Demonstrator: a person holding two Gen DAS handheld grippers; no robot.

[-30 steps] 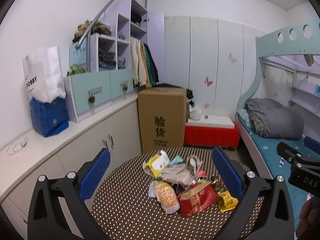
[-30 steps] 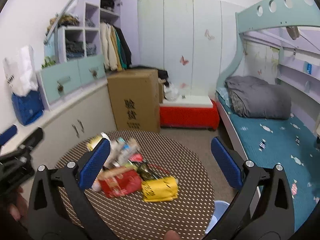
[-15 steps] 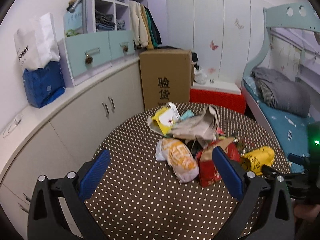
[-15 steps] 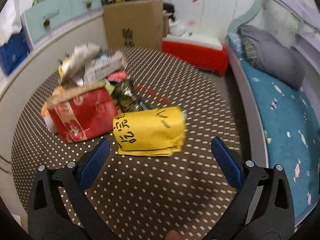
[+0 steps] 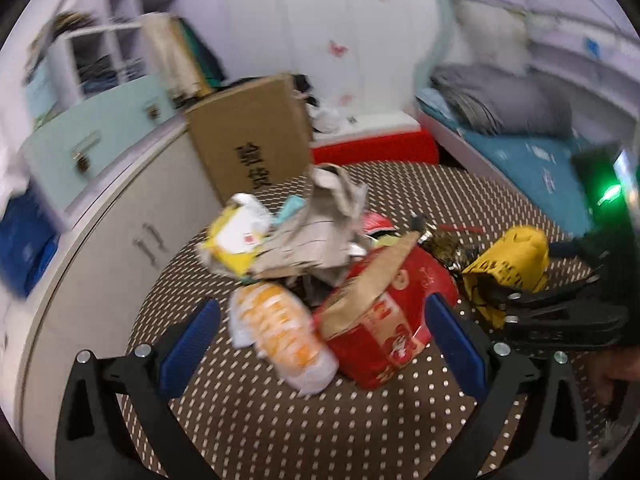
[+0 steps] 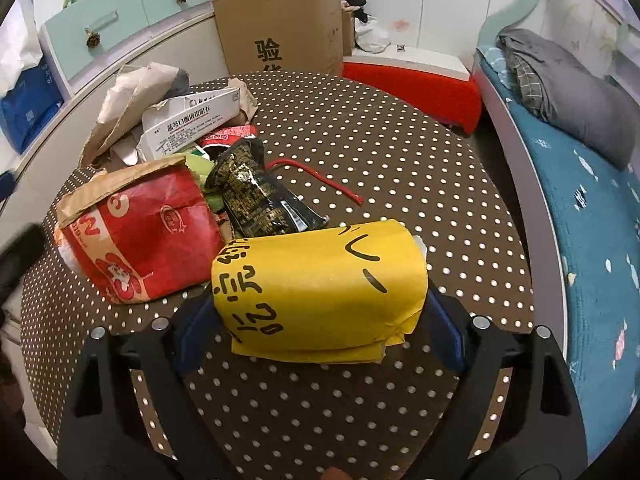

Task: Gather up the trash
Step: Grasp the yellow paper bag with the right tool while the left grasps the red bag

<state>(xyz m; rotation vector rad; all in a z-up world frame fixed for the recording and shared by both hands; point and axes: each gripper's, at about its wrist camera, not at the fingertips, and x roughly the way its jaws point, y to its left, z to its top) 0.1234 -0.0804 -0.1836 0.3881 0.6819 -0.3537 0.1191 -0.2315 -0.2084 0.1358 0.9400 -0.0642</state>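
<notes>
A pile of trash lies on a round brown table with white dots. My right gripper has its jaws against both sides of a yellow paper bag with black writing; the bag also shows in the left wrist view. A red snack bag and a black-gold wrapper lie just behind it. My left gripper is open, its pads either side of an orange-white wrapper and the red snack bag. Crumpled brown paper and a yellow-white packet lie farther back.
A cardboard box stands beyond the table, next to a red-and-white bench. White cabinets run along the left. A bed with a teal sheet and grey blanket lies on the right.
Both grippers have moved down and in toward the pile. My right gripper has narrowed around the yellow bag. The left gripper has swung closer over the orange wrapper and red bag.
</notes>
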